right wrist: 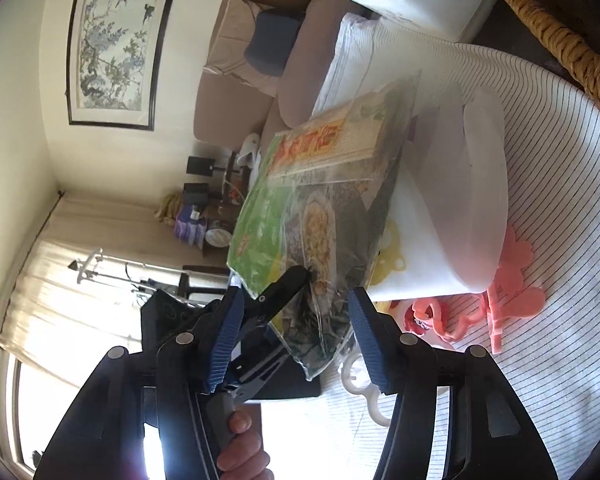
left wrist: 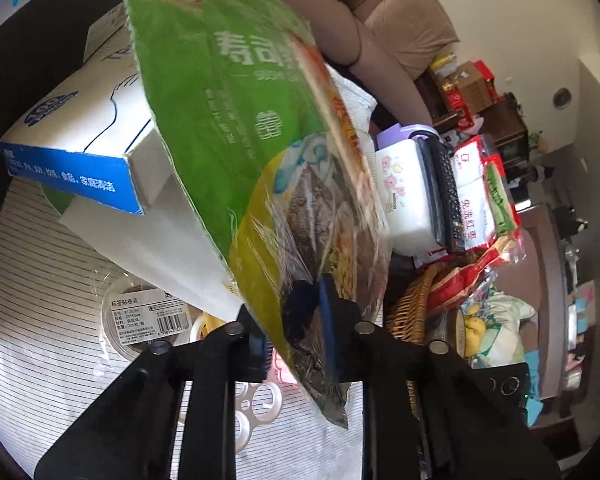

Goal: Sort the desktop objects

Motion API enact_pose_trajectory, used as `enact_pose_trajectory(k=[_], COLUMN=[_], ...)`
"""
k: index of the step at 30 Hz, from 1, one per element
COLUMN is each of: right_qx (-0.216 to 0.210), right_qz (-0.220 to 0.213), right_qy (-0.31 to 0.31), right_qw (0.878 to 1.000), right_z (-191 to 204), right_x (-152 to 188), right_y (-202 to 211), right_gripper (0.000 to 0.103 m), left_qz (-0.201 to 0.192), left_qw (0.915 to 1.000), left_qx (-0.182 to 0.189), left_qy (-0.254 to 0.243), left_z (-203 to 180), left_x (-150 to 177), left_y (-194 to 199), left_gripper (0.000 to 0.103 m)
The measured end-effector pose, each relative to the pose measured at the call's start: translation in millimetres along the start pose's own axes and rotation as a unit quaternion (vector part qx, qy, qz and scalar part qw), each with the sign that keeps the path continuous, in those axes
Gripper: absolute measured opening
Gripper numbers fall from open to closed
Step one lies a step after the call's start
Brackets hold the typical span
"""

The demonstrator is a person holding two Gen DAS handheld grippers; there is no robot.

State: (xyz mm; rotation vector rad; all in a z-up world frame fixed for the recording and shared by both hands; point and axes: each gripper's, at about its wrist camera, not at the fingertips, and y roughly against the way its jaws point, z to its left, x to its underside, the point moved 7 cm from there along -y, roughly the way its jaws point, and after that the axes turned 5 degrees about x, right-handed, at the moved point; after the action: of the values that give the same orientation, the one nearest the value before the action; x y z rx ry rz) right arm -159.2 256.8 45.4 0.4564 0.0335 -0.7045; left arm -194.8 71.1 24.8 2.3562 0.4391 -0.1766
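Note:
My left gripper (left wrist: 300, 320) is shut on the lower edge of a green sushi seaweed packet (left wrist: 236, 92) and holds it up above the striped cloth (left wrist: 44, 256). The packet also shows in the right wrist view (right wrist: 312, 208), pinched by the left gripper's fingers (right wrist: 284, 288). My right gripper (right wrist: 296, 340) is open, its blue pads either side of the packet's bottom corner without touching it.
A blue and white box (left wrist: 80, 140) and a roll of label tape (left wrist: 140, 316) lie on the cloth. A wicker basket (left wrist: 412, 308), a white tissue box (left wrist: 404, 192) and snack packets (left wrist: 480, 188) crowd the right. Pink plastic pieces (right wrist: 508, 300) and a white tub (right wrist: 460, 208) sit near my right gripper.

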Motion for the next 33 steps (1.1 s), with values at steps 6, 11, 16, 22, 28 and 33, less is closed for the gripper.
enact_pose_trajectory(k=[6,11,16,22,28,33], right_qx=[0.016,0.018,0.032,0.013,0.008,0.015], right_qz=[0.007,0.024,0.029,0.028,0.033,0.034], right_qy=[0.047,0.048,0.028,-0.002,0.051,0.116], right_qw=[0.999,0.998,0.999,1.0,0.998,0.993], right_z=[10,3,-13,-9,11,27], right_x=[4,8,12,20,21,27], right_y=[-1,-2,-13,-22,-23,-17], right_gripper=[0.055,0.055,0.055,0.013,0.012,0.012], left_qz=[0.002,0.014,0.016,0.012,0.037,0.041], left_qw=[0.9997,0.9993,0.9992,0.9996,0.9981,0.9983], left_qx=[0.015,0.027,0.032,0.013,0.036,0.034], left_qy=[-0.021,-0.023,0.016,0.022,0.035,-0.026], left_z=[-13,-13,0,4,0,-16], left_x=[9,25,27,13,0,-1], left_y=[19,37,34,18,2,11], left_gripper=[0.007,0.006,0.013,0.039,0.066,0.007])
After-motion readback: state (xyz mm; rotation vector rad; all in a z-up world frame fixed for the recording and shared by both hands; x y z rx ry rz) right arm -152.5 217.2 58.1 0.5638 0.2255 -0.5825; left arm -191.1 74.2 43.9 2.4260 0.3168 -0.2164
